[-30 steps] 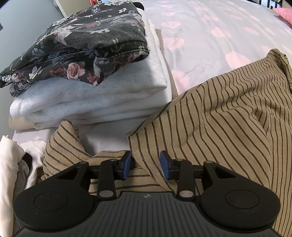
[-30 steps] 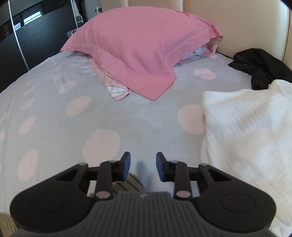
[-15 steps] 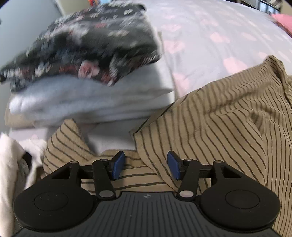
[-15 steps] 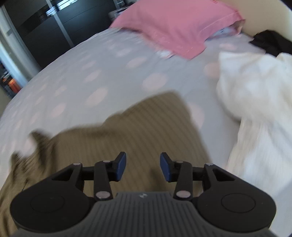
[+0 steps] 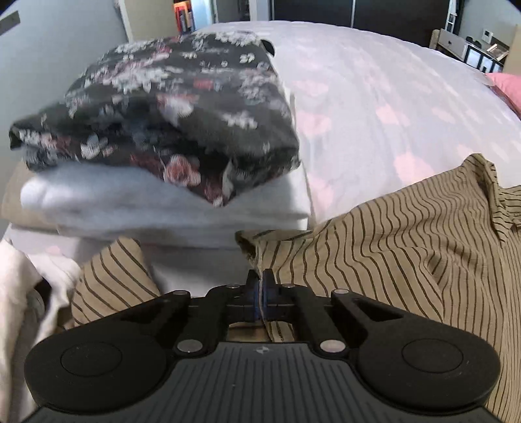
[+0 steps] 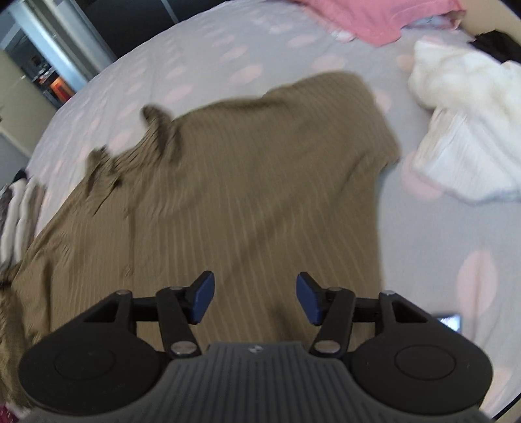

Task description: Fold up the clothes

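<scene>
- The striped shirt (image 5: 407, 247) lay spread over the spotted bedspread (image 5: 374, 107), its collar toward the far right in the left wrist view and its near edge bunched just in front of a stack of folded clothes (image 5: 169, 156).
- Half a second before, the left gripper (image 5: 260, 286) had stood with its blue pads apart over that edge; now the pads had closed, pinching a thin ridge of striped cloth between them (the fabric showed as a pale line in the slit).
- That grip likely meant the shirt's side hem was secured, so a lift or a fold across could follow.
- The right gripper (image 6: 254, 297) had changed its outlook more sharply: a second earlier it faced bare bedspread and a pink pillow (image 6: 358, 16), while now it hung above the middle of the shirt (image 6: 228, 195), which filled most of its view.
- Its fingers (image 6: 203, 297) were spread wide, wider than in the earlier pictures, and held nothing; whether they touched the cloth below could not be told through the blur.
- A white garment (image 6: 465, 130) lay crumpled just beside the shirt's right edge, and something black (image 6: 495, 42) sat beyond it.
- In judgement, the task was at its start for this shirt: one edge held, the other hand not yet on anything, no fold made.
</scene>
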`<act>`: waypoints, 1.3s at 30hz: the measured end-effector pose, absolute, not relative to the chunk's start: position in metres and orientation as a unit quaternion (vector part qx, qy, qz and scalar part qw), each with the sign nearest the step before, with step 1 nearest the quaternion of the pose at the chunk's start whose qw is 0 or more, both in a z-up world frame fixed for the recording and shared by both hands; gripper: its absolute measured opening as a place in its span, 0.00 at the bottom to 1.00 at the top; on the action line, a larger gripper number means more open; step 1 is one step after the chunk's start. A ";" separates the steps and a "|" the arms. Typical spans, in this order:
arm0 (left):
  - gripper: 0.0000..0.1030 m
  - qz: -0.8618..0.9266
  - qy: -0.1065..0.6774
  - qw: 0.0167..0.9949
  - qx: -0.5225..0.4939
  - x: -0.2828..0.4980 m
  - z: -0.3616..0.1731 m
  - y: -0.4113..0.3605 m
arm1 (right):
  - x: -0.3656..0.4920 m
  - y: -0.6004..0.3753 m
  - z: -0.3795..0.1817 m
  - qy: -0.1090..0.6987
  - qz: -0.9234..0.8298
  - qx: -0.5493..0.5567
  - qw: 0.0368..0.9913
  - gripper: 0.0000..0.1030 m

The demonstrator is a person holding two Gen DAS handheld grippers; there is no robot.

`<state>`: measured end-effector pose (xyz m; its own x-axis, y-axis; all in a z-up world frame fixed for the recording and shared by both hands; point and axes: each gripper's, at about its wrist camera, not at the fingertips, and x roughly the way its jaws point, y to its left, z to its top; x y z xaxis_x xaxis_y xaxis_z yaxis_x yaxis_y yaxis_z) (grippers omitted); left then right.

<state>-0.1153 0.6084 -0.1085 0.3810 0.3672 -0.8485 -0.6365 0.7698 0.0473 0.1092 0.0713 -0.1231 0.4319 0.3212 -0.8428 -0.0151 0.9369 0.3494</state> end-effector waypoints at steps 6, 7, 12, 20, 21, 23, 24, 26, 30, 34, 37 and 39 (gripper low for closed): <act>0.18 0.304 0.461 0.826 -0.112 -0.125 -0.081 0.589 | 0.075 0.091 -0.136 0.539 0.158 0.123 0.818 0.58; 0.19 0.302 0.455 0.831 -0.107 -0.127 -0.075 0.587 | 0.070 0.092 -0.137 0.544 0.165 0.111 0.815 0.57; 0.27 0.289 0.429 0.847 -0.124 -0.146 -0.045 0.567 | 0.048 0.071 -0.133 0.546 0.166 0.062 0.819 0.57; 0.32 0.270 0.417 0.856 -0.140 -0.183 -0.020 0.521 | 0.002 0.026 -0.131 0.587 0.121 0.044 0.799 0.55; 0.32 0.270 0.416 0.856 -0.147 -0.187 -0.019 0.518 | -0.002 0.024 -0.133 0.596 0.115 0.036 0.794 0.54; 0.35 0.270 0.412 0.854 -0.166 -0.196 -0.017 0.512 | -0.007 0.020 -0.139 0.613 0.105 0.023 0.783 0.54; 0.37 0.270 0.409 0.854 -0.175 -0.201 -0.016 0.510 | -0.009 0.018 -0.143 0.621 0.100 0.021 0.777 0.54; 0.38 0.271 0.405 0.853 -0.189 -0.209 -0.014 0.504 | -0.012 0.010 -0.153 0.638 0.090 0.019 0.764 0.54; 0.38 0.264 0.399 0.855 -0.204 -0.218 -0.012 0.498 | -0.014 -0.001 -0.172 0.664 0.078 0.034 0.743 0.54; 0.38 0.265 0.394 0.855 -0.210 -0.219 -0.011 0.494 | -0.014 0.004 -0.180 0.679 0.084 0.018 0.729 0.30; 0.38 0.264 0.392 0.855 -0.214 -0.217 -0.011 0.492 | -0.016 0.011 -0.178 0.678 0.090 -0.008 0.730 0.09; 0.38 0.262 0.391 0.856 -0.214 -0.216 -0.010 0.491 | -0.016 0.013 -0.169 0.672 0.093 -0.021 0.734 0.05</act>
<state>-0.2157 0.4907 -0.0104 0.5575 0.2816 -0.7810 -0.6161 0.7709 -0.1618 -0.0158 0.0134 -0.1691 0.0798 0.1079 -0.9909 -0.1651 0.9818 0.0936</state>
